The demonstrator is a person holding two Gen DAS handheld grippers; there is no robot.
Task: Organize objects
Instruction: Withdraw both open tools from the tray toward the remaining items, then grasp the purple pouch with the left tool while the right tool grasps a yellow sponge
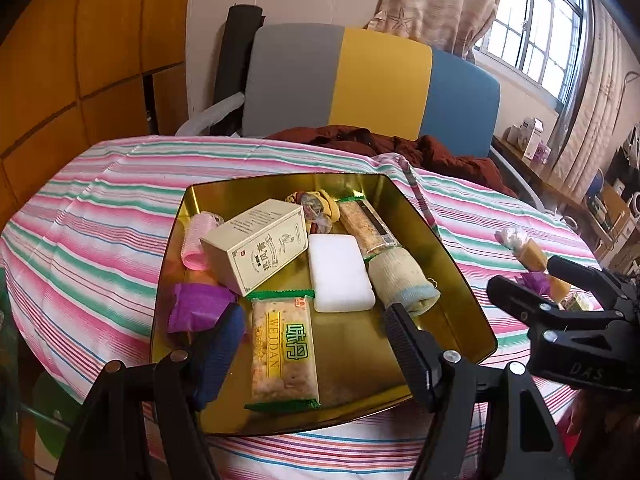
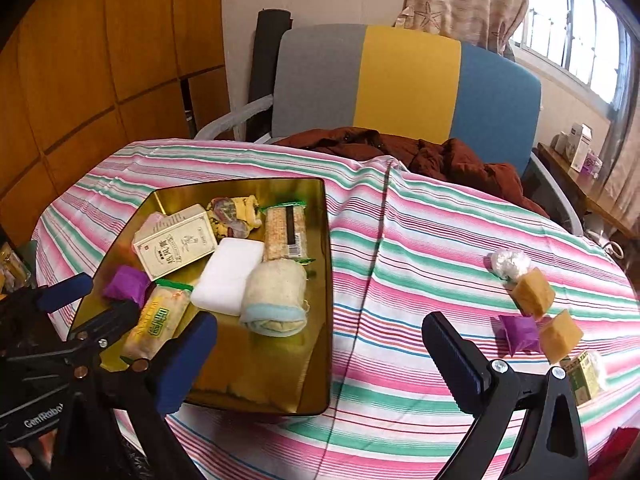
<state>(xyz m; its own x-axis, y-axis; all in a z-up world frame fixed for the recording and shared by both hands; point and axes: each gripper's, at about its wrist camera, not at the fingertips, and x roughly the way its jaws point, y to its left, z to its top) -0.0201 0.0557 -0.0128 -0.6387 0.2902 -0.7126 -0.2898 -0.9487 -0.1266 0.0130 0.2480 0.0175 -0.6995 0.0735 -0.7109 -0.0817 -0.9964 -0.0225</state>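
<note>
A gold metal tray (image 1: 460,280) (image 2: 320,280) on the striped tablecloth holds a cream box (image 1: 256,244), a white bar (image 1: 340,272), a rolled sock (image 1: 404,280), a WEIDAN snack pack (image 1: 284,356), a second snack bar (image 1: 368,220), a pink roller (image 1: 198,242), a purple wrapped piece (image 1: 196,306) and a patterned bundle (image 1: 316,204). My left gripper (image 1: 316,356) is open and empty over the tray's near edge. My right gripper (image 2: 320,360) is open and empty over the cloth right of the tray. It also shows in the left wrist view (image 1: 532,284).
Loose on the cloth at the right lie a white wad (image 2: 510,264), two tan cubes (image 2: 534,294), a purple piece (image 2: 518,334) and a green box (image 2: 584,376). A brown jacket (image 2: 440,156) lies on the chair (image 2: 408,80) behind the table.
</note>
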